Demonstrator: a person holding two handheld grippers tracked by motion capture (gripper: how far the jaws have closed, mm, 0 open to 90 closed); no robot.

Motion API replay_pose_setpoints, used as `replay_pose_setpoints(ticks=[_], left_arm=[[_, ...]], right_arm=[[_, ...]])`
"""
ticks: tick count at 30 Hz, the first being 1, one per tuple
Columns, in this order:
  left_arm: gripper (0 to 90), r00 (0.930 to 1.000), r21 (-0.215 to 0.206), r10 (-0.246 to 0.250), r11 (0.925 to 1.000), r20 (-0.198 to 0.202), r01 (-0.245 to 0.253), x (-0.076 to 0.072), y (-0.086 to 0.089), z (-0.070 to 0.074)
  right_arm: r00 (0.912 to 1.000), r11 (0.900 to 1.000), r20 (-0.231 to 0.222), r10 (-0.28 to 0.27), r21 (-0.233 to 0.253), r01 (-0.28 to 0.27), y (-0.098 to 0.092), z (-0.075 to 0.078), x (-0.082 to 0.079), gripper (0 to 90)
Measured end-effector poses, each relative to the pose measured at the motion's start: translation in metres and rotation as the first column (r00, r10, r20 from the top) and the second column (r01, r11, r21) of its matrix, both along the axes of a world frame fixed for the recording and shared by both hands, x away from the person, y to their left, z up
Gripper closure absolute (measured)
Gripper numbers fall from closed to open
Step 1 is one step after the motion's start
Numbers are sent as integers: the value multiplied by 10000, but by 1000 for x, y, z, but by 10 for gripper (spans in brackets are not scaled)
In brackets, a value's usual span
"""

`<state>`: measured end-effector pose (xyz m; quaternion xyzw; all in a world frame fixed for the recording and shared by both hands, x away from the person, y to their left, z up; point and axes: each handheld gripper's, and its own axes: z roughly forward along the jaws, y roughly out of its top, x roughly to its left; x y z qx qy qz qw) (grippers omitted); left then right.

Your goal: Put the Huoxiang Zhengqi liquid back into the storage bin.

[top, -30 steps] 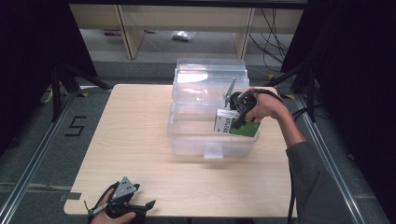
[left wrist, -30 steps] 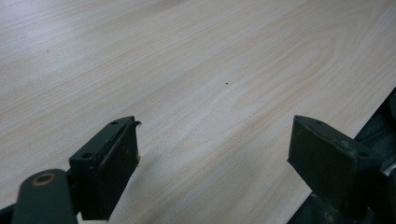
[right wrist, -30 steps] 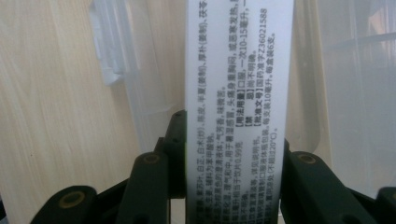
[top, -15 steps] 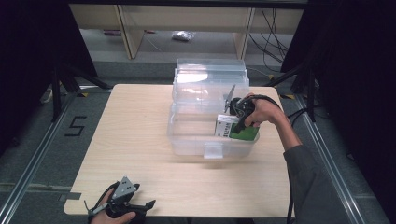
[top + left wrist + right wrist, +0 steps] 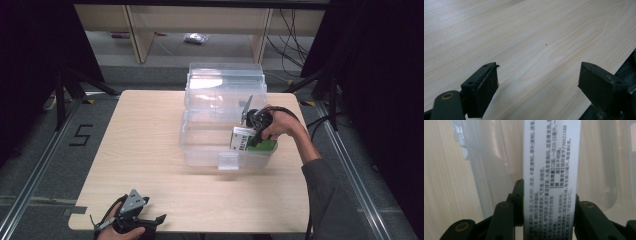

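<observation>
Box (image 5: 246, 138) of medicine, white with a green face and small printed text, sits clamped between the jaws of the right gripper (image 5: 252, 131), which the person's right hand (image 5: 280, 125) holds down inside the clear plastic bin (image 5: 200, 145) at the far right of the table (image 5: 140, 150). The right gripper view shows why the grip looks secure: both black jaws press flat against the two broad faces of the box (image 5: 551, 177), with its narrow printed side turned toward the camera, so the carton stands on edge and cannot easily twist out. Held that way it is slim enough to go down beside the bin's near right wall, and it appears to be at or close to the bin floor, though I cannot tell whether it is touching. My reading is that the box is being set into the bin and that letting go would come next.

The bin's lid (image 5: 225, 80) is tipped up behind it, which keeps the opening free for the hand to reach in from above.

The left gripper (image 5: 131, 220) rests at the near left edge of the table, well apart from the bin. Its jaws stand wide apart over bare wood with nothing between them (image 5: 537, 82), so it seems parked out of the way while one hand does the work.
</observation>
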<state>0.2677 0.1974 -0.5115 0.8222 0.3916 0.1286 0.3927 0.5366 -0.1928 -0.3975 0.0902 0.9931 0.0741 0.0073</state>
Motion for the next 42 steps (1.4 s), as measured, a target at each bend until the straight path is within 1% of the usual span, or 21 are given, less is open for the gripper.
replay_pose_setpoints(ticks=[6, 8, 9, 12, 13, 15, 16, 17, 19, 20, 22, 24, 26, 27, 31, 33, 34, 37, 38, 41, 42], left_arm=[[155, 10000, -42, -16, 10000, 3, 16, 0, 0, 0], [155, 10000, -46, -21, 10000, -33, 21, 0, 0, 0], [155, 10000, -35, -11, 10000, 3, 11, 0, 0, 0], [155, 10000, -64, -18, 10000, -17, 18, 0, 0, 0], [155, 10000, -53, -45, 10000, -37, 45, 0, 0, 0], [155, 10000, -35, -17, 10000, -4, 17, 0, 0, 0], [155, 10000, -77, -47, 10000, 12, 47, 0, 0, 0], [155, 10000, -57, -64, 10000, 23, 64, 0, 0, 0], [155, 10000, 3, -46, 10000, 2, 46, 0, 0, 0], [155, 10000, -9, -24, 10000, -3, 24, -1, 0, 0], [155, 10000, 4, -67, 10000, -21, 67, 0, 0, 0], [155, 10000, -137, 32, 9999, 12, -31, 0, -1, 0], [155, 10000, -30, -12, 10000, -2, 12, 0, 0, 0], [155, 10000, -23, -22, 10000, 5, 22, 0, 0, 0], [155, 10000, -30, -33, 10000, -22, 33, 0, 0, 0], [155, 10000, -27, -44, 10000, -31, 44, 0, -1, 0], [155, 10000, 0, -64, 10000, -34, 64, 0, 0, -1], [155, 10000, -13, -20, 10000, -59, 20, 0, -1, -1], [155, 10000, 35, 9, 10000, 40, -9, 1, -1, -2], [155, 10000, 61, 6, 10000, 34, -6, 1, -1, -2], [155, 10000, 31, -13, 10000, -77, 14, 0, 0, -1]], right_arm=[[9979, 9979, -212, -615, -205, 610, 0, -5, -4, 643], [9994, 9995, -154, -313, -91, 312, 0, -8, -2, 642], [9982, 9984, -226, -560, -108, 558, 0, -9, -3, 642], [9990, 9991, -213, -395, -159, 392, 1, -12, -3, 641], [9981, 9984, -336, -525, -240, 517, 1, -13, -4, 640], [9995, 9995, -288, -165, -255, 157, 2, -15, -2, 638], [9988, 9988, -281, -392, -314, 383, 3, -15, -4, 636], [9992, 9992, -334, -212, -348, 201, 3, -15, -3, 635], [9992, 9988, -305, -246, -428, 233, 3, -15, -4, 631], [9994, 9994, -326, 137, -327, -148, 3, -17, -1, 629], [9991, 9985, -390, -188, -531, 167, 5, -16, -5, 624], [9992, 9995, -403, -24, -306, 12, 5, -16, -3, 601], [9990, 9996, -439, -37, -272, 25, 6, -13, -4, 597], [9985, 9993, -445, -317, -232, 307, 5, -9, -7, 571], [9975, 9982, -373, -601, 20, 602, 0, -2, -9, 512], [9982, 9986, -321, -498, 185, 504, -2, 0, -8, 508], [9968, 9967, -349, -720, 363, 732, -5, 4, -10, 497], [9969, 9939, -184, -770, 771, 782, -9, 10, -10, 478], [9935, 9908, -135, -1131, 736, 1138, -9, 13, -13, 475], [9924, 9869, -51, -1230, 1042, 1229, -10, 18, -16, 461], [9880, 9800, 68, -1545, 1283, 1523, -12, 25, -19, 450]])
